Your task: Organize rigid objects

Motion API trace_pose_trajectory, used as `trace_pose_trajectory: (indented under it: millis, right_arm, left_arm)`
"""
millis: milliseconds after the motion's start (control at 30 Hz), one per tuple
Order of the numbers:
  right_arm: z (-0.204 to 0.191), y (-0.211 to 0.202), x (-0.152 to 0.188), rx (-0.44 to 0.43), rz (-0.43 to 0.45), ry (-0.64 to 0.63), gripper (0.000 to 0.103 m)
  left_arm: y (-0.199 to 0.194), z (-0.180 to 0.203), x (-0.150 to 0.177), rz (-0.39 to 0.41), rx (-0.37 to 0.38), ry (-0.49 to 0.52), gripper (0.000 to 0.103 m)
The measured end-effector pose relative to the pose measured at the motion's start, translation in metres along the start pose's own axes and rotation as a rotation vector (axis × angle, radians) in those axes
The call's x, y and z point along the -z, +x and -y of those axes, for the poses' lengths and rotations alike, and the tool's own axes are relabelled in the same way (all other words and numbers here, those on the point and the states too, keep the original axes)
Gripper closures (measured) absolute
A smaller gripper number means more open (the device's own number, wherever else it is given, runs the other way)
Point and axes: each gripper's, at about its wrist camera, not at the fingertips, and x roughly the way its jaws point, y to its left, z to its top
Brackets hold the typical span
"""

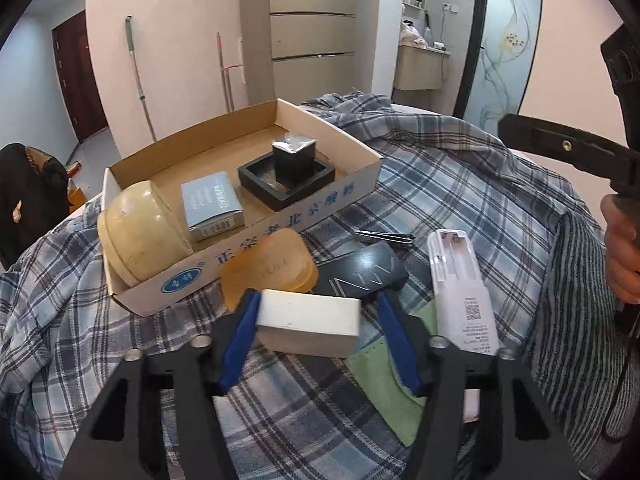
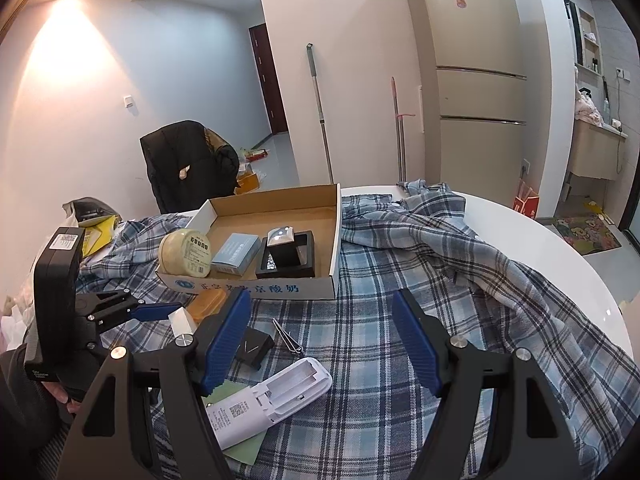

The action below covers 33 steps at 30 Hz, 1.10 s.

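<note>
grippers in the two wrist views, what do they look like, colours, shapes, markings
Both are alike: the left gripper and right gripper have matte black angular frames with cut-out slots, silver round bolt heads at the joints, and blue ribbed pads lining the jaws. In the right wrist view the left unit's black rectangular body carries a white QR-code sticker. A bare-skinned hand grips the right gripper's black handle.

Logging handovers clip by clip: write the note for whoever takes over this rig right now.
Left gripper: around the white box, left pad touching, right pad just off it; box not yet gripped.
Right gripper: open, empty, above the cloth.
In the carton: cream jar, blue box, black tray with a black cube.
Left on the cloth: white box, orange case, black case, tweezers, white battery holder.
</note>
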Motion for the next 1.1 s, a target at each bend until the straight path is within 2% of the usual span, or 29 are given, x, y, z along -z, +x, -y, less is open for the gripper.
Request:
trace_pose_trajectory:
  millis: [33, 133, 267, 400, 533, 667, 767, 933, 1100]
  right_arm:
    - [0.0, 0.001, 0.0, 0.0, -0.002, 0.0, 0.031]
    - [0.0, 0.002, 0.001, 0.0, -0.008, 0.001, 0.031]
    - [0.0, 0.002, 0.001, 0.003, -0.009, 0.003, 0.031]
    - [0.002, 0.002, 0.0, 0.004, -0.009, 0.005, 0.031]
    - [0.002, 0.005, 0.0, 0.01, -0.02, 0.008, 0.031]
    - [0.001, 0.008, 0.0, 0.028, -0.033, 0.009, 0.031]
    - [-0.005, 0.014, -0.003, 0.023, -0.066, -0.014, 0.031]
    - [-0.026, 0.038, -0.001, -0.027, -0.176, -0.118, 0.031]
    - [-0.041, 0.063, 0.002, -0.055, -0.262, -0.162, 0.034]
  left_arm:
    - [-0.001, -0.002, 0.0, 0.001, -0.001, -0.005, 0.051]
    - [-0.002, -0.002, 0.001, 0.008, -0.005, -0.012, 0.051]
    - [-0.011, 0.0, 0.001, 0.027, -0.076, -0.018, 0.051]
    - [-0.033, -0.003, 0.001, 0.071, -0.106, -0.066, 0.051]
    - [-0.055, -0.006, 0.003, 0.114, -0.193, -0.126, 0.051]
    - [-0.066, -0.017, 0.005, 0.133, -0.23, -0.21, 0.051]
    - [-0.065, -0.027, 0.01, 0.119, -0.254, -0.252, 0.051]
    - [-0.053, -0.038, 0.022, 0.084, -0.283, -0.277, 0.051]
    - [-0.041, -0.044, 0.029, 0.028, -0.264, -0.3, 0.051]
